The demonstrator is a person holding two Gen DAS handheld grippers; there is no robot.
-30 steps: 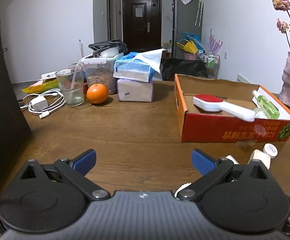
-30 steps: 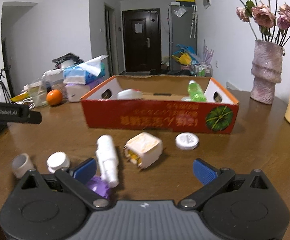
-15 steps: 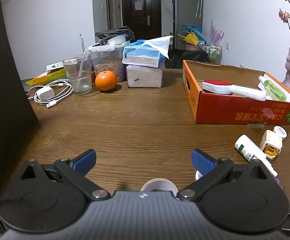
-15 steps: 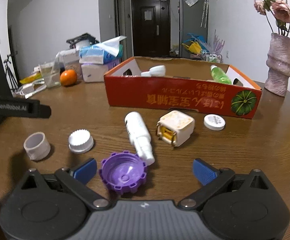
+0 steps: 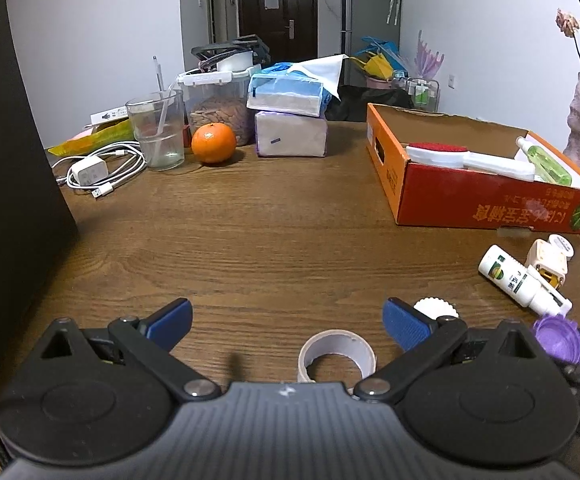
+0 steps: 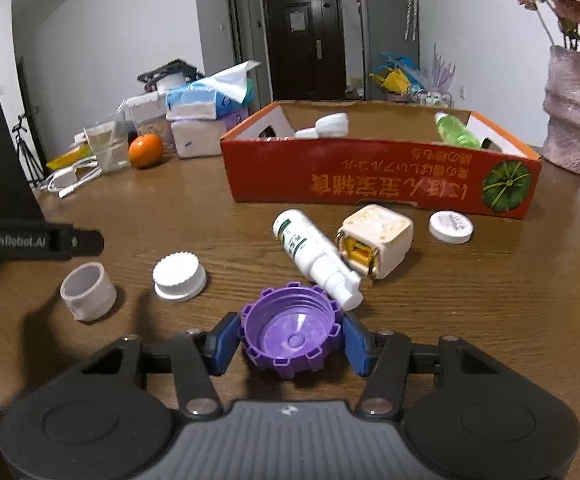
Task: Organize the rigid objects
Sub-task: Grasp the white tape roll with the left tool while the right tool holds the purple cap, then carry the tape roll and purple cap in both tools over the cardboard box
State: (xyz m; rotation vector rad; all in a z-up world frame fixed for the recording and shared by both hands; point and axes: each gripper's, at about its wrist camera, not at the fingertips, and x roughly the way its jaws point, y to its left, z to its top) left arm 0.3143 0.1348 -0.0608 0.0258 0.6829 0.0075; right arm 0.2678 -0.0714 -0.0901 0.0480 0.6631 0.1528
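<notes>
After half a second's closing, the right hand-held gripper clamped the purple cap near the desk's front edge, ready for the red box; the left hand-held gripper stayed open

The right tongs have closed from wide open onto the purple cap.

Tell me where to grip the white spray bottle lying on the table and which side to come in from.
Grip the white spray bottle across its wide labelled body, probably from above with the fingers straddling its long axis. It lies flat on the table; its narrow nozzle end sits close to the purple cap held in the right gripper and to the cream plug adapter, while the base end looks freer.
</notes>
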